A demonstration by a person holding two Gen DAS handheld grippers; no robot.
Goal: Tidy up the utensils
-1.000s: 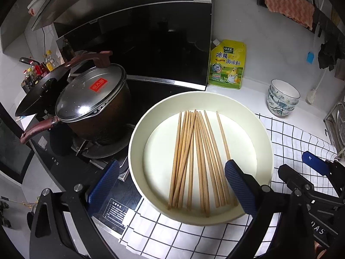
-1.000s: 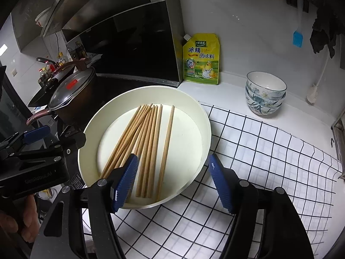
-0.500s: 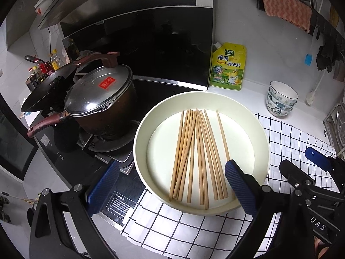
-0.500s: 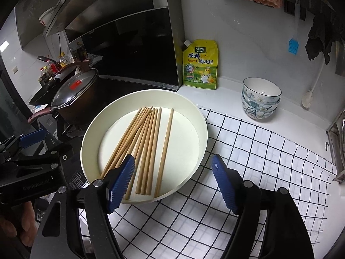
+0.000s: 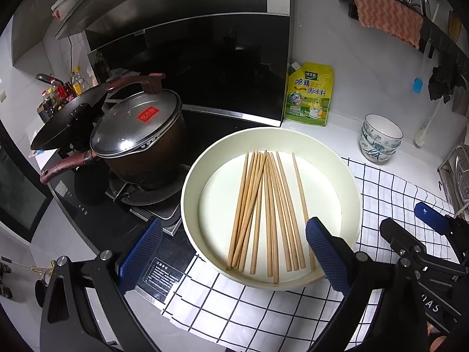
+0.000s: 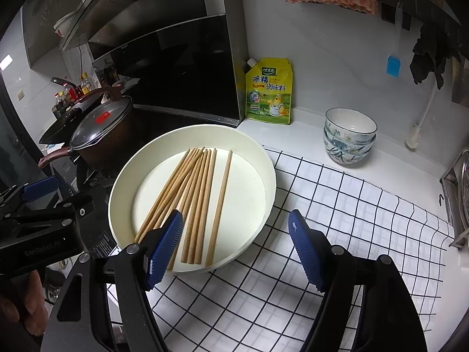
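Note:
Several wooden chopsticks [image 5: 265, 211] lie side by side in a round cream tray [image 5: 348, 176] on a checked cloth. They also show in the right wrist view [image 6: 196, 199], in the same tray [image 6: 263, 161]. My left gripper [image 5: 234, 252] is open and empty, held above the tray's near edge. My right gripper [image 6: 234, 249] is open and empty, above the tray's near right rim. The right gripper's body [image 5: 422, 246] shows at the right of the left wrist view; the left gripper's body [image 6: 44, 220] shows at the left of the right wrist view.
A lidded dark pot [image 5: 140, 143] and a black wok [image 5: 67, 117] stand on the stove at left. A yellow seasoning pouch [image 5: 310, 96] leans on the back wall. Stacked bowls [image 5: 379, 138] stand at the right. A metal rack [image 6: 457, 193] is at the far right edge.
Both grippers have drawn back and up from the tray, so it looks smaller and farther. Chopsticks and tray have not moved. Both grippers stay open.

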